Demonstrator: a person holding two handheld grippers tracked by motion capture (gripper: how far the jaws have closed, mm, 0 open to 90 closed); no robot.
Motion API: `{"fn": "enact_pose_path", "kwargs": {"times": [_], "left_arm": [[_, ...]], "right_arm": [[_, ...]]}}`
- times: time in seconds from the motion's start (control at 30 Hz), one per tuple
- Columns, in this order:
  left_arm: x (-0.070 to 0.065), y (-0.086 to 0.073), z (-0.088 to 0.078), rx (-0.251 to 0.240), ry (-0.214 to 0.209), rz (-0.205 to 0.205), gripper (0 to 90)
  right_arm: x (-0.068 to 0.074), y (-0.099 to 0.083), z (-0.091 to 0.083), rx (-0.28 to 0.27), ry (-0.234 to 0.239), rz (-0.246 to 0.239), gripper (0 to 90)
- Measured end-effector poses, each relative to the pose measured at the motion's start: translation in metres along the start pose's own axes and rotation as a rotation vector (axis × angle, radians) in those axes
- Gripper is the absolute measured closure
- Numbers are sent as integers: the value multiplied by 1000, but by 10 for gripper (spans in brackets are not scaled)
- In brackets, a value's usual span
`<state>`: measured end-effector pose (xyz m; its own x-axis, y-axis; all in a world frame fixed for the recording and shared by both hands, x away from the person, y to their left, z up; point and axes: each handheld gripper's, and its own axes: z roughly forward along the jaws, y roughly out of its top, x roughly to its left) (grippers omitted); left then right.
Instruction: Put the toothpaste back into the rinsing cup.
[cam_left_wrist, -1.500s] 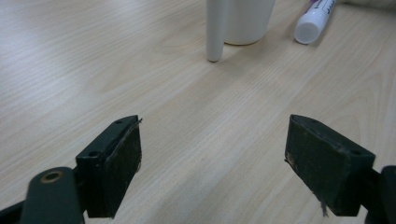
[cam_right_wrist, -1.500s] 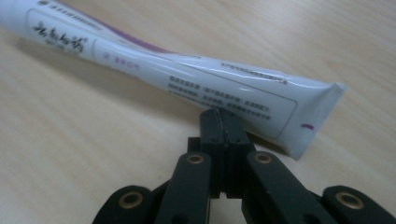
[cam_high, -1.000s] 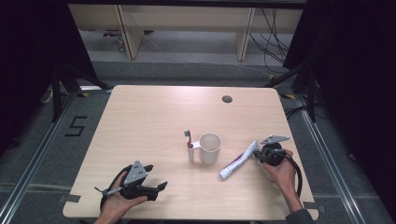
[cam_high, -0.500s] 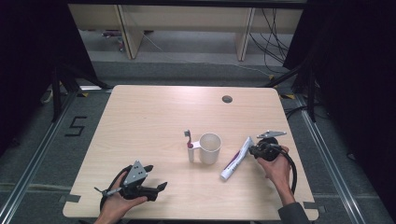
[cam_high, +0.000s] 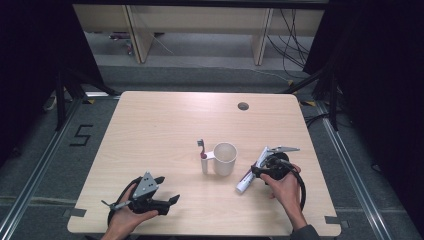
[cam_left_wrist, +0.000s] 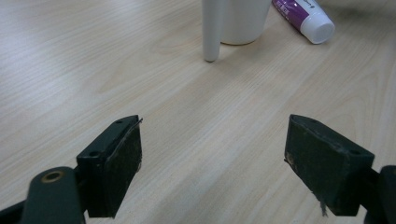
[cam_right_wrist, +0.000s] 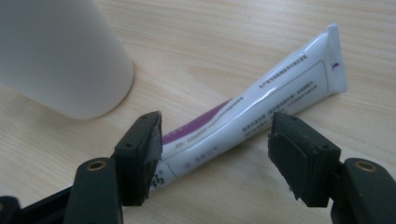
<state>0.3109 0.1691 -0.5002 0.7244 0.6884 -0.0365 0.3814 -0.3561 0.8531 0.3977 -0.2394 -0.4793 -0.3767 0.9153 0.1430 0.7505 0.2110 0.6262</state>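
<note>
- My right gripper (cam_right_wrist: 215, 154) has just been spreading its jaws; they stand apart around the white and purple toothpaste tube (cam_right_wrist: 261, 109), pads off it.
- The tube lies flat on the pale wooden table (cam_high: 165, 125), just right of the white ceramic mug (cam_high: 224, 158), well inside the table's right edge.
- My left gripper (cam_left_wrist: 212, 161) gapes wide and empty over bare wood near the front edge.

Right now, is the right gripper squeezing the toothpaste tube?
Apart. In the right gripper view, the right gripper's jaws have just been opening; the toothpaste tube lies between them, unpressed.
</note>
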Motion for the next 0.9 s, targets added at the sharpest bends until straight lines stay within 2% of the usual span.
{"fn": "enact_pose_path", "kwargs": {"times": [0.03, 0.07, 0.13, 0.17, 0.23, 0.27, 0.3, 0.33, 0.37, 0.43, 0.47, 0.53, 0.57, 0.6, 0.8, 0.83, 0.87, 0.9], "left_arm": [[0, 0, 0, 1, 1, 0, 188], [1, 0, 0, 5, 1, 5, 188], [0, 1, 0, 1, 1, 7, 188], [0, 1, 0, -2, -4, 5, 188], [-1, 0, 0, -1, 0, -3, 188], [-1, 0, 0, 0, 0, 4, 188], [-1, 1, 0, -6, 1, 6, 188], [0, 1, 0, -12, -2, 8, 188], [0, 1, 0, -11, -1, 7, 191], [-1, 1, -1, -15, 4, 2, 192], [0, 1, -1, -14, 4, 4, 192], [0, 1, -1, -14, 3, 7, 193], [-1, 1, -1, -15, 3, 2, 192], [0, 0, -1, -9, 3, 6, 192], [0, 0, -1, -8, 1, 5, 192], [0, 1, -1, -12, 2, 3, 193], [0, 1, -1, -12, 1, 7, 192], [0, 1, -1, -12, -2, 8, 192]], "right_arm": [[1, 1, 1, 16, -3, 6, 331], [2, 1, 3, 9, -2, -8, 320], [7, 1, 6, 27, -10, 14, 321], [5, 1, 7, 25, -18, -20, 321], [7, 2, 9, 27, 2, -9, 312], [9, 2, 9, 38, -18, -4, 310], [7, 2, 9, 44, -39, -21, 308], [8, 2, 9, 45, -32, -26, 308], [10, 3, 9, 51, -8, -6, 308], [6, 3, 9, 50, -37, -37, 309], [6, 3, 10, 58, -24, -21, 308], [5, 3, 10, 64, -37, -18, 308], [6, 3, 9, 89, -36, 9, 308], [2, 4, 10, 92, -39, -28, 313], [-7, 4, 10, 137, -31, -74, 415], [-7, 4, 8, 166, -25, -63, 434], [-10, 3, 9, 167, -19, -75, 461], [-8, 1, 9, 180, -14, -48, 491]]}}
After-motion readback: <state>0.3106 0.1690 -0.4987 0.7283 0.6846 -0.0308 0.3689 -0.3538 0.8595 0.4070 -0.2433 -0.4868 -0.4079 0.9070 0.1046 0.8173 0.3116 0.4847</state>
